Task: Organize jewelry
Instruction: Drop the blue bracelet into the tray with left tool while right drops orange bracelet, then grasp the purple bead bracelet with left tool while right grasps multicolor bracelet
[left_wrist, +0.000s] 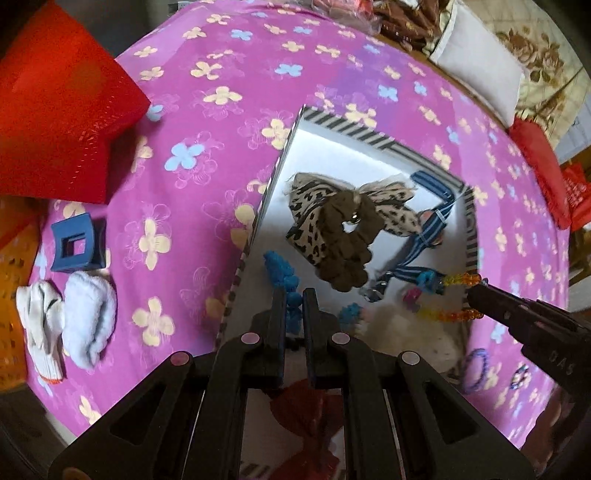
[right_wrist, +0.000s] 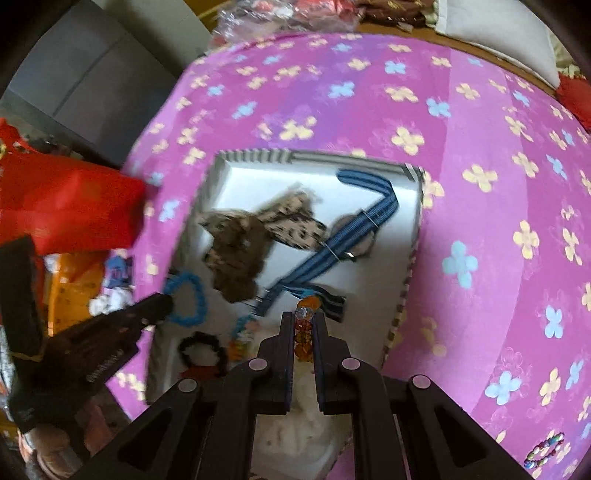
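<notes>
A white box with a striped rim (left_wrist: 354, 130) (right_wrist: 406, 273) sits on the pink flowered cloth. It holds a brown scrunchie (left_wrist: 347, 243) (right_wrist: 236, 254), a leopard bow (left_wrist: 310, 206), a blue striped strap (left_wrist: 428, 236) (right_wrist: 354, 225) and other hair ties. My left gripper (left_wrist: 294, 295) is shut on a blue fuzzy hair tie (left_wrist: 280, 269) (right_wrist: 186, 299) inside the box. My right gripper (right_wrist: 303, 317) (left_wrist: 476, 291) is shut on an orange and yellow beaded bracelet (left_wrist: 450, 295) (right_wrist: 304, 325) over the box's right rim.
A purple beaded ring (left_wrist: 476, 369) and a small beaded bracelet (left_wrist: 519, 376) (right_wrist: 545, 450) lie on the cloth right of the box. A blue hair claw (left_wrist: 77, 247), white socks (left_wrist: 88, 317) and a red bag (left_wrist: 62, 122) lie to the left.
</notes>
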